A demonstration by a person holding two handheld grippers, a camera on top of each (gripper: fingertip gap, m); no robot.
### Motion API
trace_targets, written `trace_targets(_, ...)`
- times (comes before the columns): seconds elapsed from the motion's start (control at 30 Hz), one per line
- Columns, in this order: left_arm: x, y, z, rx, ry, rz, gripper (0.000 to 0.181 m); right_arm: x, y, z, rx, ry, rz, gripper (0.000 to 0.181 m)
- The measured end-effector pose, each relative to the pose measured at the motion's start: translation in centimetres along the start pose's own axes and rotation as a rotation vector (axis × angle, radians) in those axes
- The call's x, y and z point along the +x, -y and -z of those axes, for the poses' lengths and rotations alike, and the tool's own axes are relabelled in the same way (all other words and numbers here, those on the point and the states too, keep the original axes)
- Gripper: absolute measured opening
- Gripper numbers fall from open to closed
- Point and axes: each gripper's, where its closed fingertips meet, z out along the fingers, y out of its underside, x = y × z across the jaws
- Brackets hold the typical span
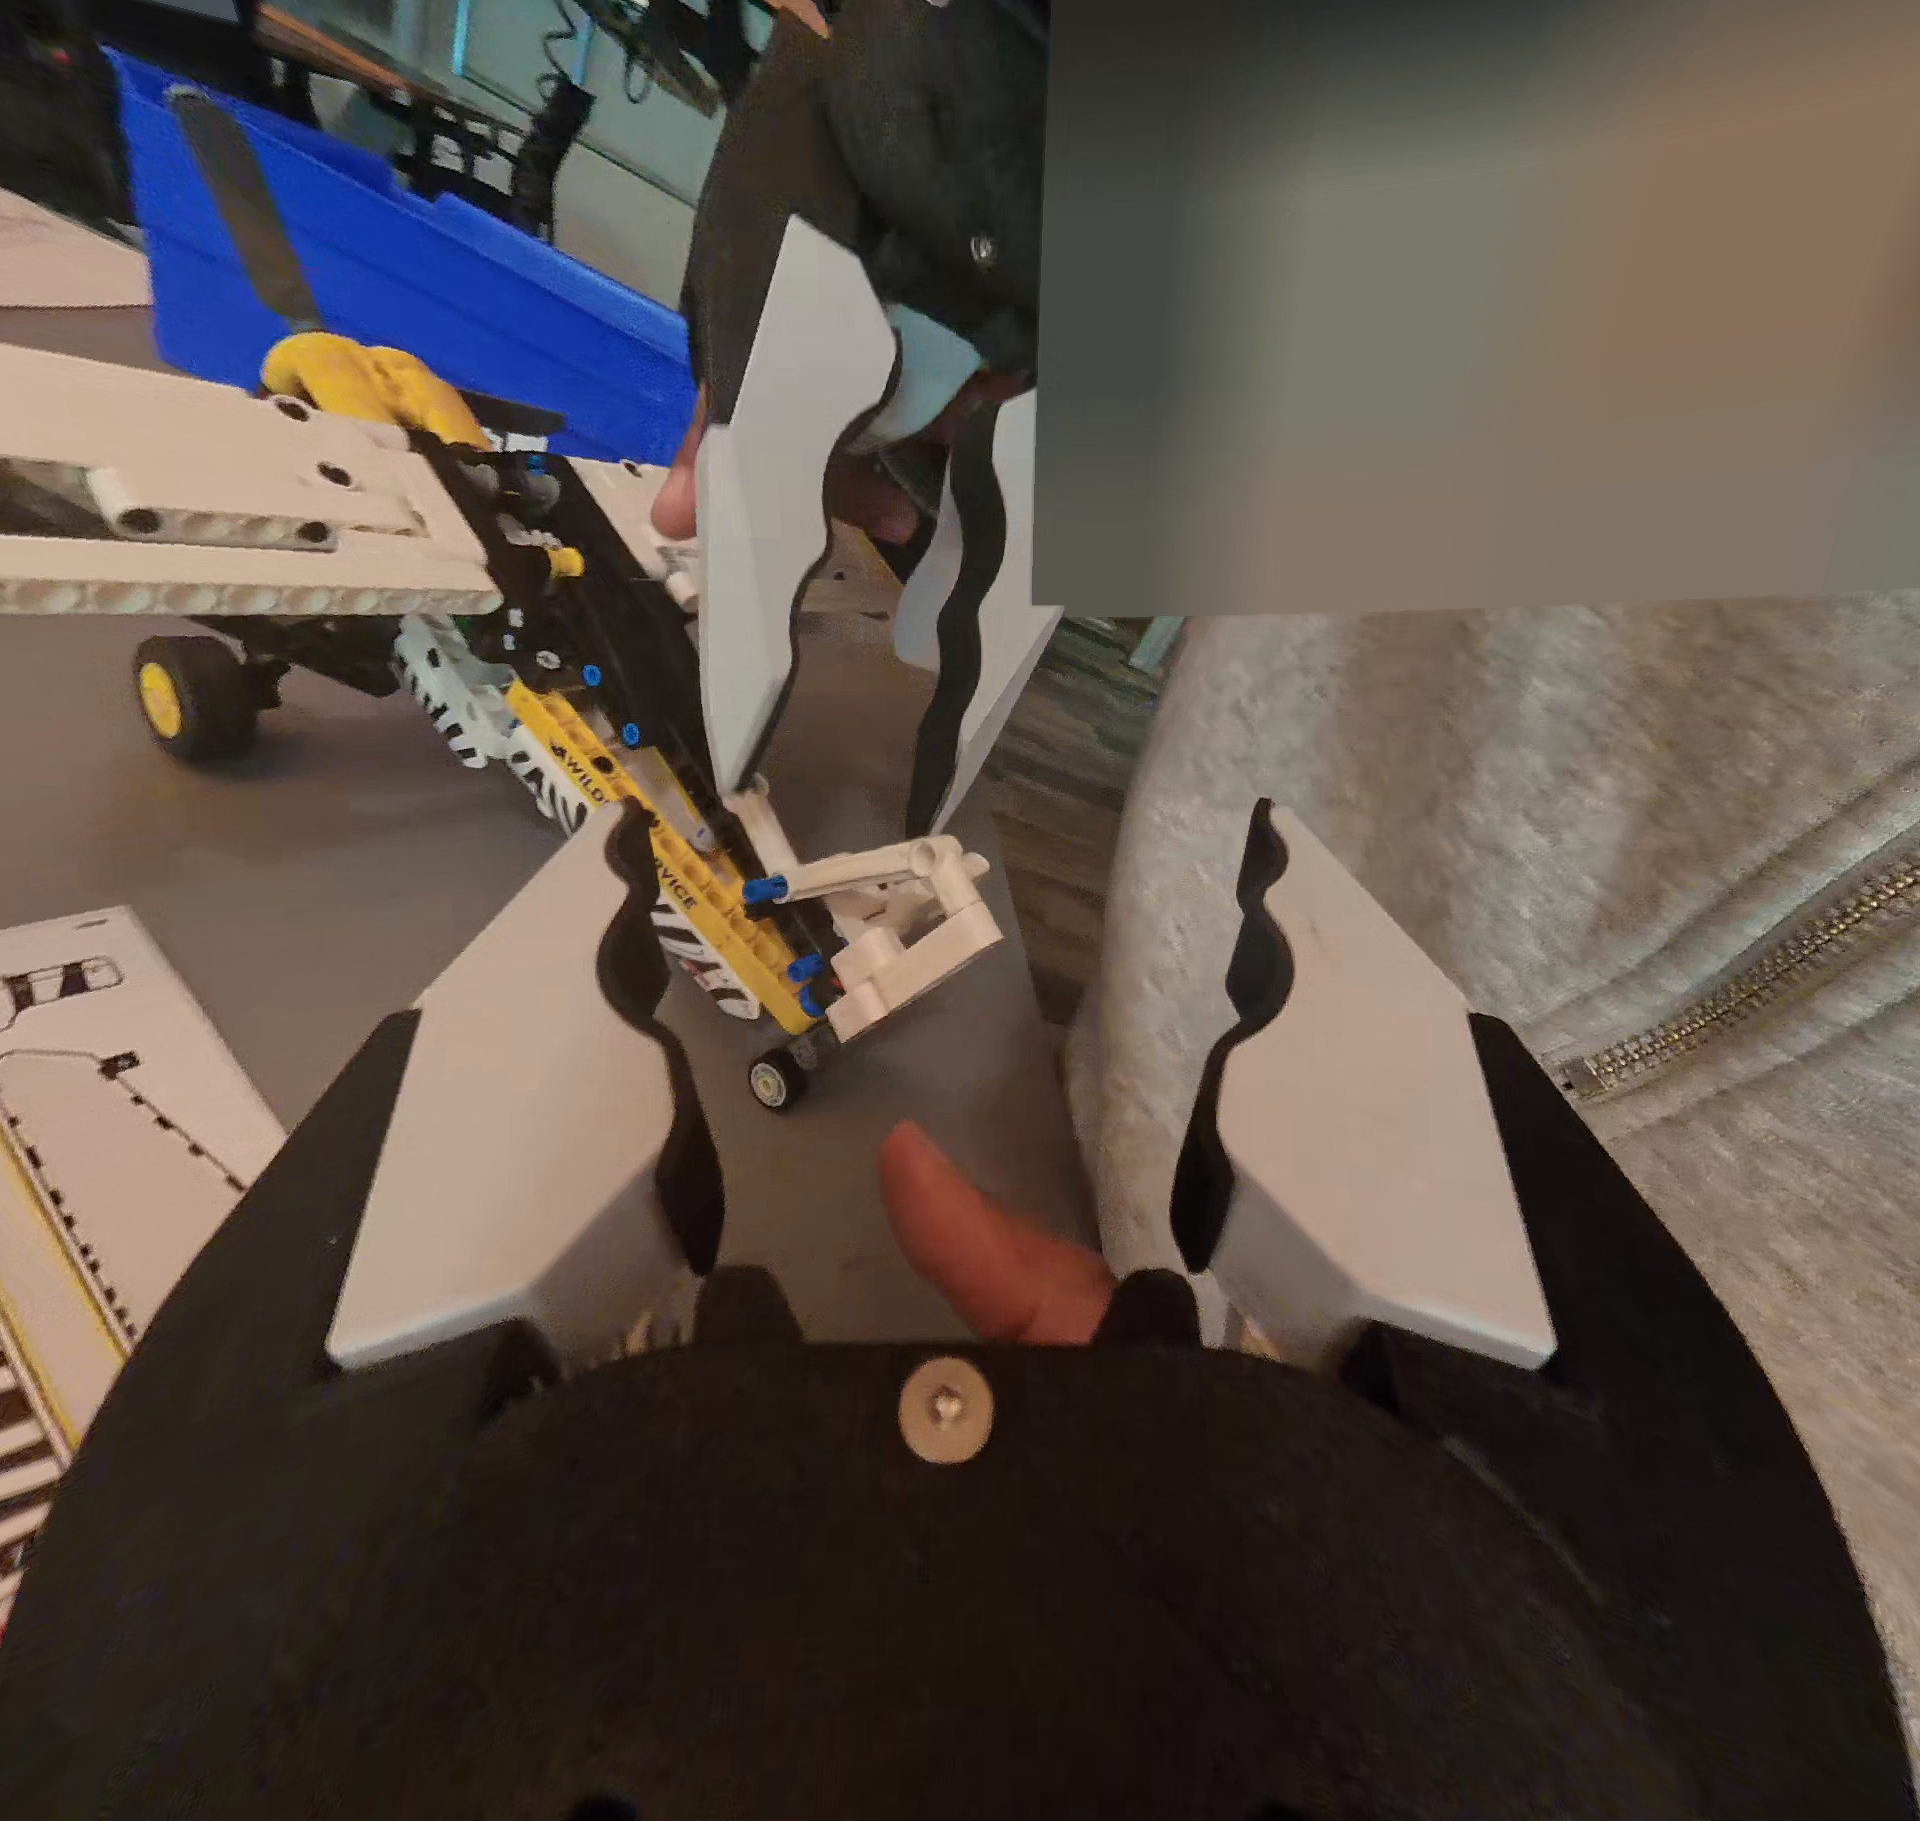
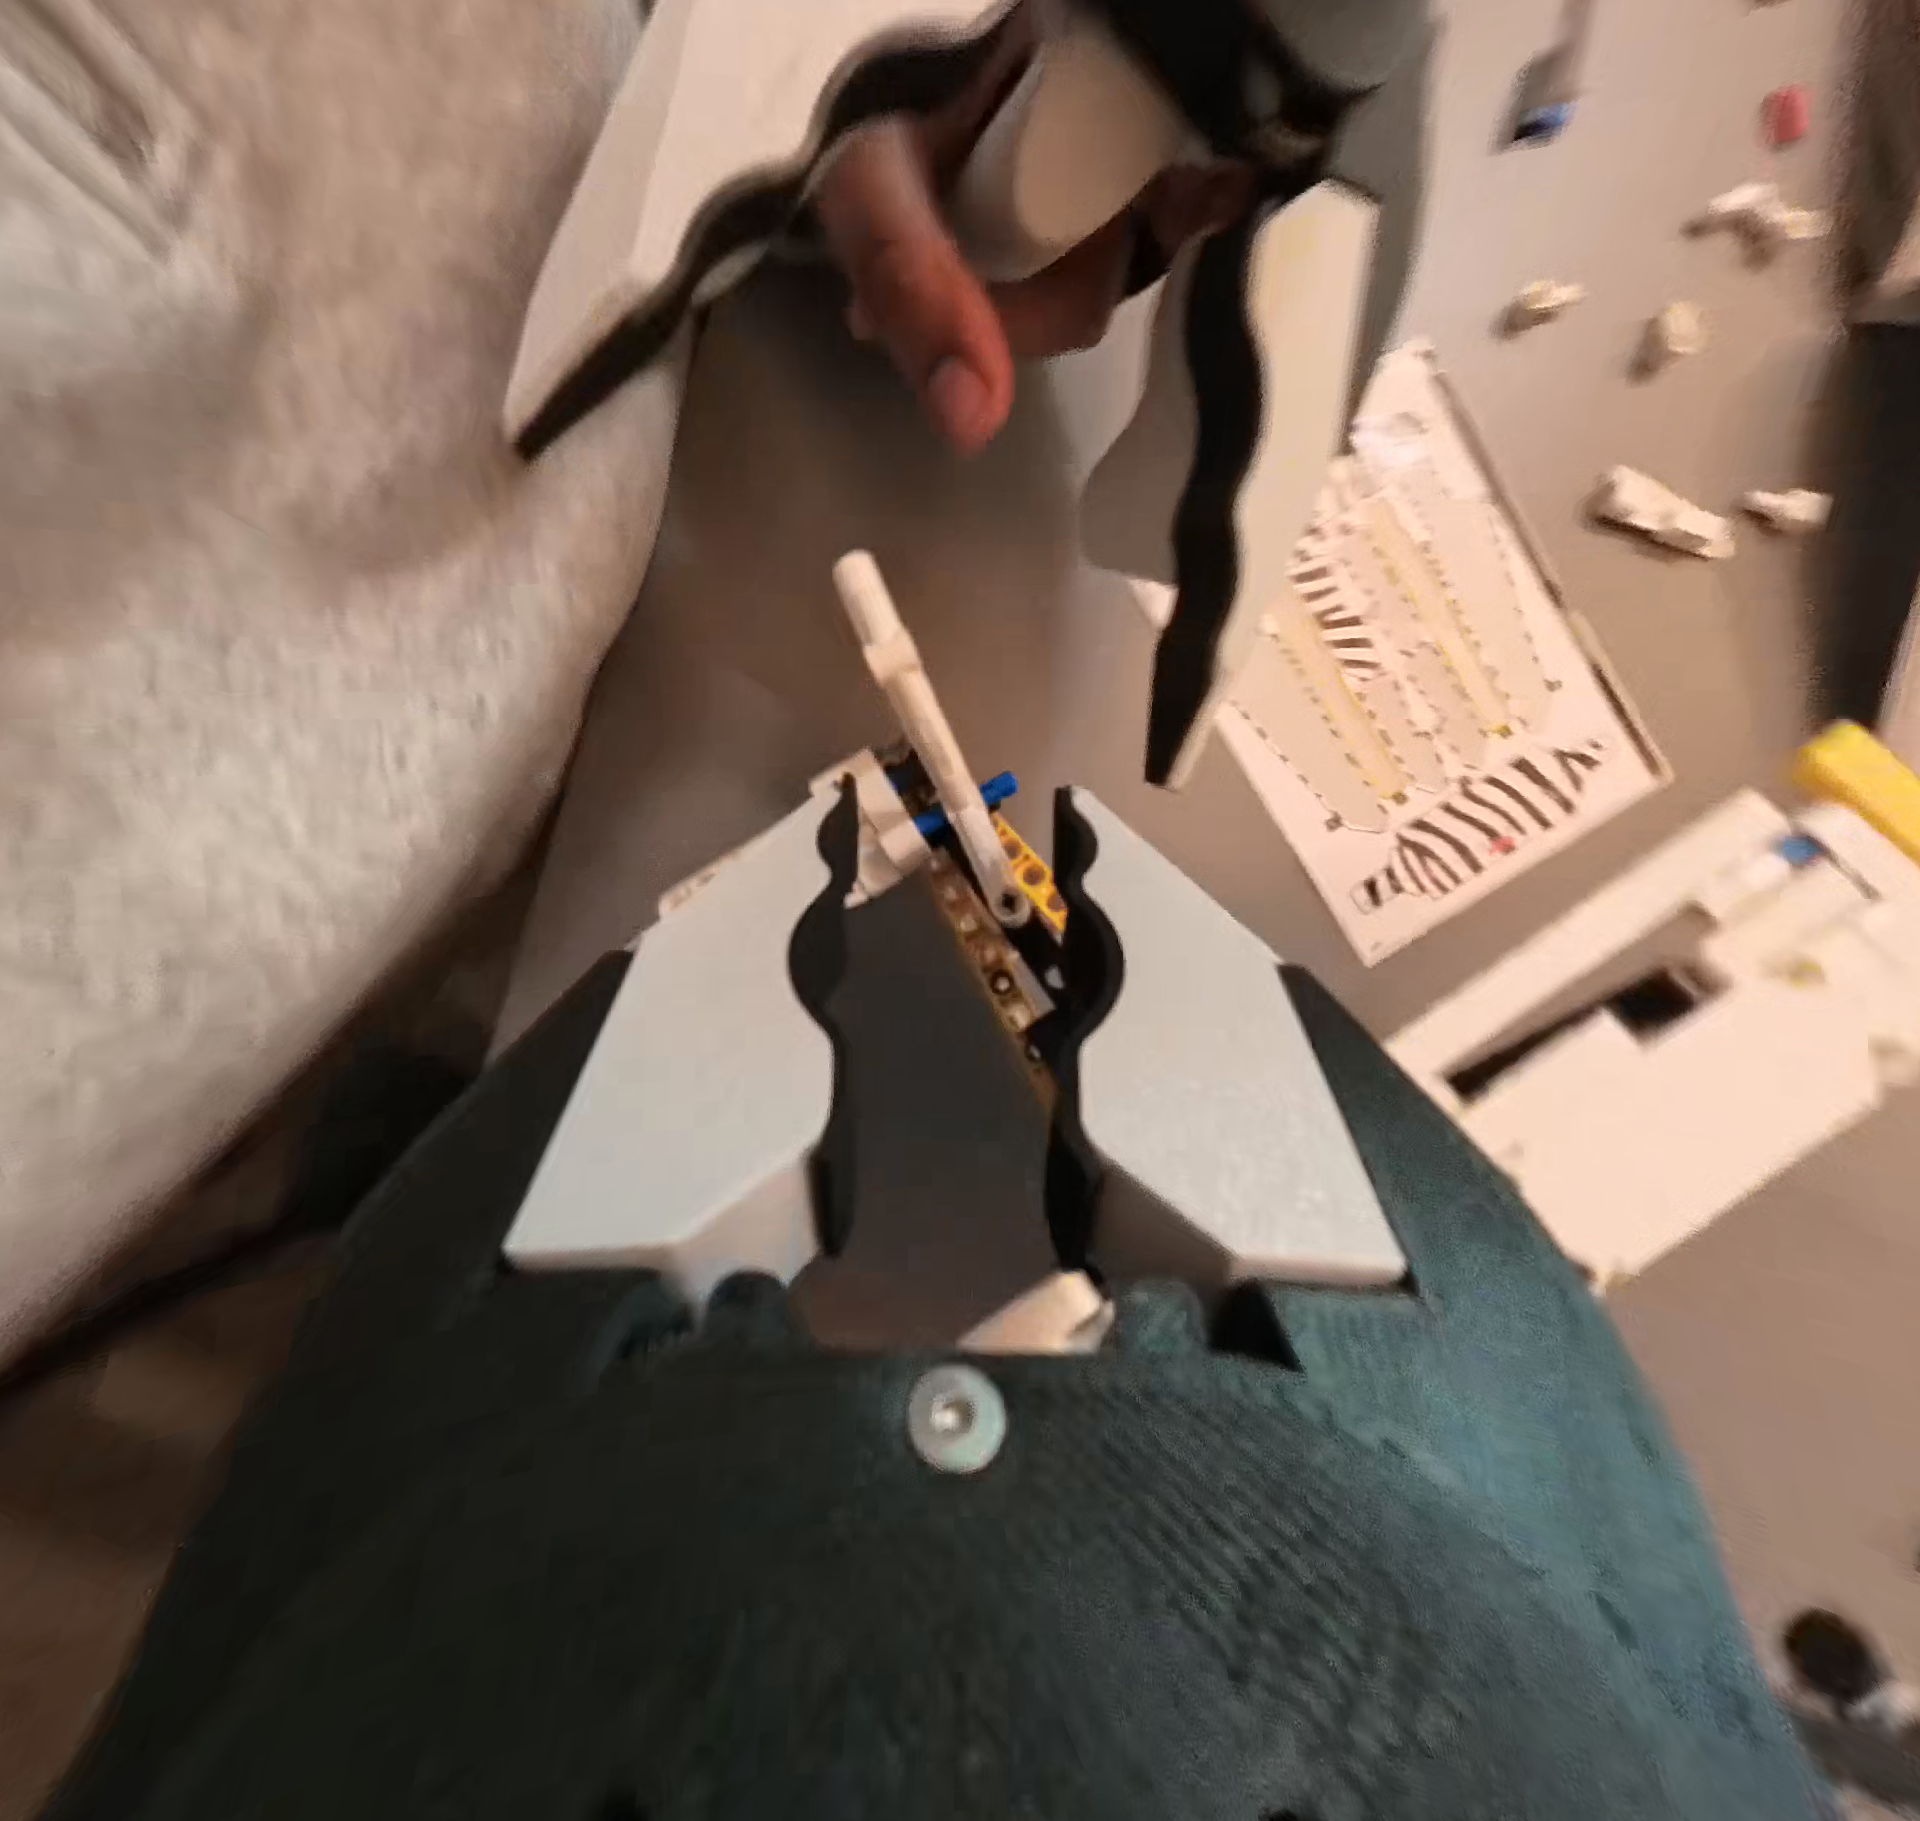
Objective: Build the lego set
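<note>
The lego model (image 1: 717, 898) is a vehicle with a long black and yellow boom, blue pins and a white frame (image 1: 914, 950) at its near end, resting on the grey table. My left gripper (image 1: 940, 815) is open and empty, its jaws wide on either side of the boom's end, with the left finger (image 1: 540, 1075) close beside the yellow beam. My right gripper (image 2: 956, 789) comes down from above and is closed around the boom's end (image 2: 997, 898), with pads against the white piece and the yellow beam. A thin white rod (image 2: 904, 691) sticks out past its tips.
A blue bin (image 1: 416, 265) stands behind the model's white deck (image 1: 208, 483). Instruction sheets (image 2: 1434, 691) lie on the table, with loose white pieces (image 2: 1662, 514) farther off. A person's grey fleece (image 1: 1507, 940) is close on one side. A thumb (image 1: 977, 1241) sits between my left jaws.
</note>
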Motion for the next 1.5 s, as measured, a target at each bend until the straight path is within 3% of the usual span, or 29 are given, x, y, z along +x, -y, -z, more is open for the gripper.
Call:
trace_targets(0.1, 0.2, 0.1, -0.4, -0.030, -0.036, -0.025, 0.111, 0.4, 1.5, 1.7, 0.216, -0.213, -0.211, 0.038)
trace_targets(0.23, 0.3, 0.2, -0.8, -0.081, -0.091, -0.037, 0.110, 0.1, 1.9, 3.9, 0.489, -0.624, -0.449, 0.036)
trace_targets(0.33, 0.1, -0.4, -0.4, -0.190, -0.127, -0.092, 0.112, -0.7, 0.8, 4.4, 0.583, -0.938, -0.575, 0.037)
trace_targets(0.4, 0.3, -1.1, 0.1, -0.288, -0.175, -0.165, 0.110, -1.1, 0.2, 4.0, 0.608, -1.069, -0.643, 0.039)
trace_targets(0.47, 0.9, -2.5, 0.8, -0.405, -0.258, -0.245, 0.110, -1.4, 0.4, 3.0, 0.617, -1.103, -0.673, 0.042)
trace_targets(0.6, 0.2, -4.6, 2.0, -0.551, -0.288, -0.391, 0.108, -1.0, 0.1, 1.1, 0.538, -1.141, -0.693, 0.039)
trace_targets(0.7, -0.4, -4.0, 1.7, -0.493, -0.239, -0.403, 0.121, -0.5, -0.2, 0.7, 0.512, -1.168, -0.706, 0.037)
trace_targets(0.87, -3.1, -2.2, 0.7, -0.351, -0.036, -0.366, 0.137, -0.2, -0.7, 0.4, 0.466, -1.162, -0.706, 0.031)
trace_targets(0.93, -4.7, -1.4, 0.7, -0.311, 0.088, -0.378, 0.117, 0.1, -0.6, 0.4, 0.469, -1.153, -0.696, 0.024)
trace_targets(1.0, -4.8, -1.1, 1.0, -0.315, 0.083, -0.399, 0.112, 0.4, -1.1, 0.2, 0.436, -1.152, -0.705, 0.021)
trace_targets(1.2, -2.7, -1.5, 2.1, -0.333, -0.123, -0.406, 0.035, 0.5, -1.9, -0.4, 0.410, -1.130, -0.738, 0.018)
trace_targets(1.27, -2.0, -2.2, 2.2, -0.361, -0.182, -0.430, 0.039, 0.5, -2.1, -0.4, 0.417, -1.122, -0.742, 0.014)
trace_targets(1.5, -3.3, -1.6, 1.2, -0.344, -0.100, -0.468, 0.029, 0.3, -2.3, -0.1, 0.466, -1.091, -0.732, 0.008)
